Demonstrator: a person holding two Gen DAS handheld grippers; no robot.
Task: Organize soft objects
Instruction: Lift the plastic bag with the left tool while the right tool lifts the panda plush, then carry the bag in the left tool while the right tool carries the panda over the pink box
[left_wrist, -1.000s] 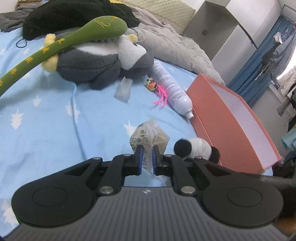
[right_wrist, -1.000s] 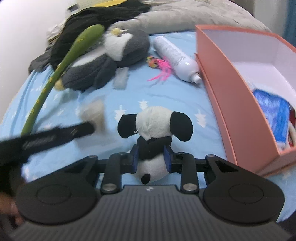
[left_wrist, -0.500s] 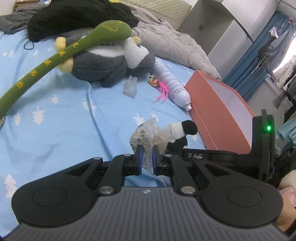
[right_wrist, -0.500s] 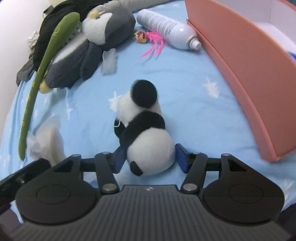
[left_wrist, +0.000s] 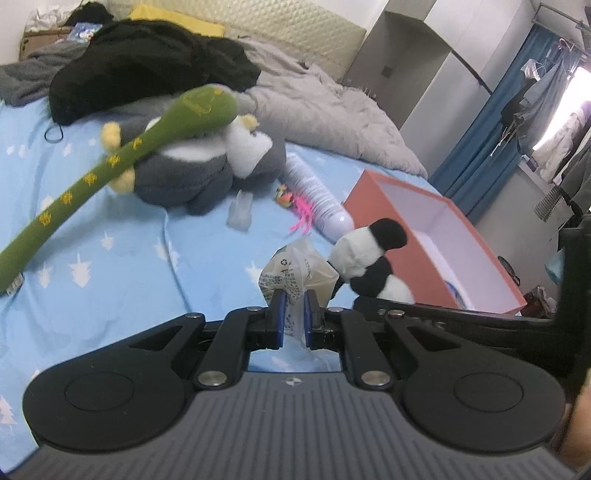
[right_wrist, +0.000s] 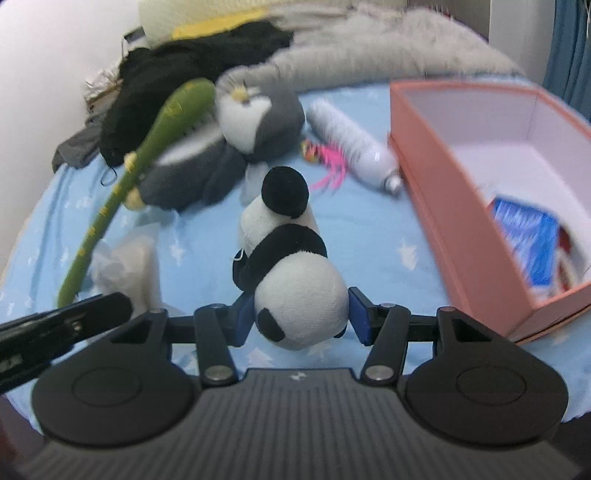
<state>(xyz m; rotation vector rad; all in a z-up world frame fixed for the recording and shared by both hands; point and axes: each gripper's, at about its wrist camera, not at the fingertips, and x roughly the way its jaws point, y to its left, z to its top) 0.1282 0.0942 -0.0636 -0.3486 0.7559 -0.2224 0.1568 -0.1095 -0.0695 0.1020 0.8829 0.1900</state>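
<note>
My left gripper (left_wrist: 294, 314) is shut on a crumpled clear plastic bag (left_wrist: 295, 271), held above the blue bedsheet. My right gripper (right_wrist: 301, 319) is shut on a small panda plush (right_wrist: 286, 258), gripped at its white rear, head pointing away. The panda (left_wrist: 369, 264) also shows in the left wrist view, just right of the bag and near the pink box. The pink box (right_wrist: 480, 192) stands open to the right with a blue packet (right_wrist: 524, 236) inside. The bag (right_wrist: 127, 266) and the left gripper's body appear at lower left in the right wrist view.
A long green plush (left_wrist: 110, 166) lies over a grey and white plush (left_wrist: 207, 170) at the back. A white bottle (left_wrist: 321, 199), a pink feather toy (left_wrist: 295, 206) and a small clear piece (left_wrist: 241, 210) lie on the sheet. Black clothing (left_wrist: 147, 70) and a grey blanket (left_wrist: 325, 110) lie behind.
My right gripper has lifted the panda off the sheet and turned it, now gripping its rear. My left gripper has kept the bag and risen a little.
</note>
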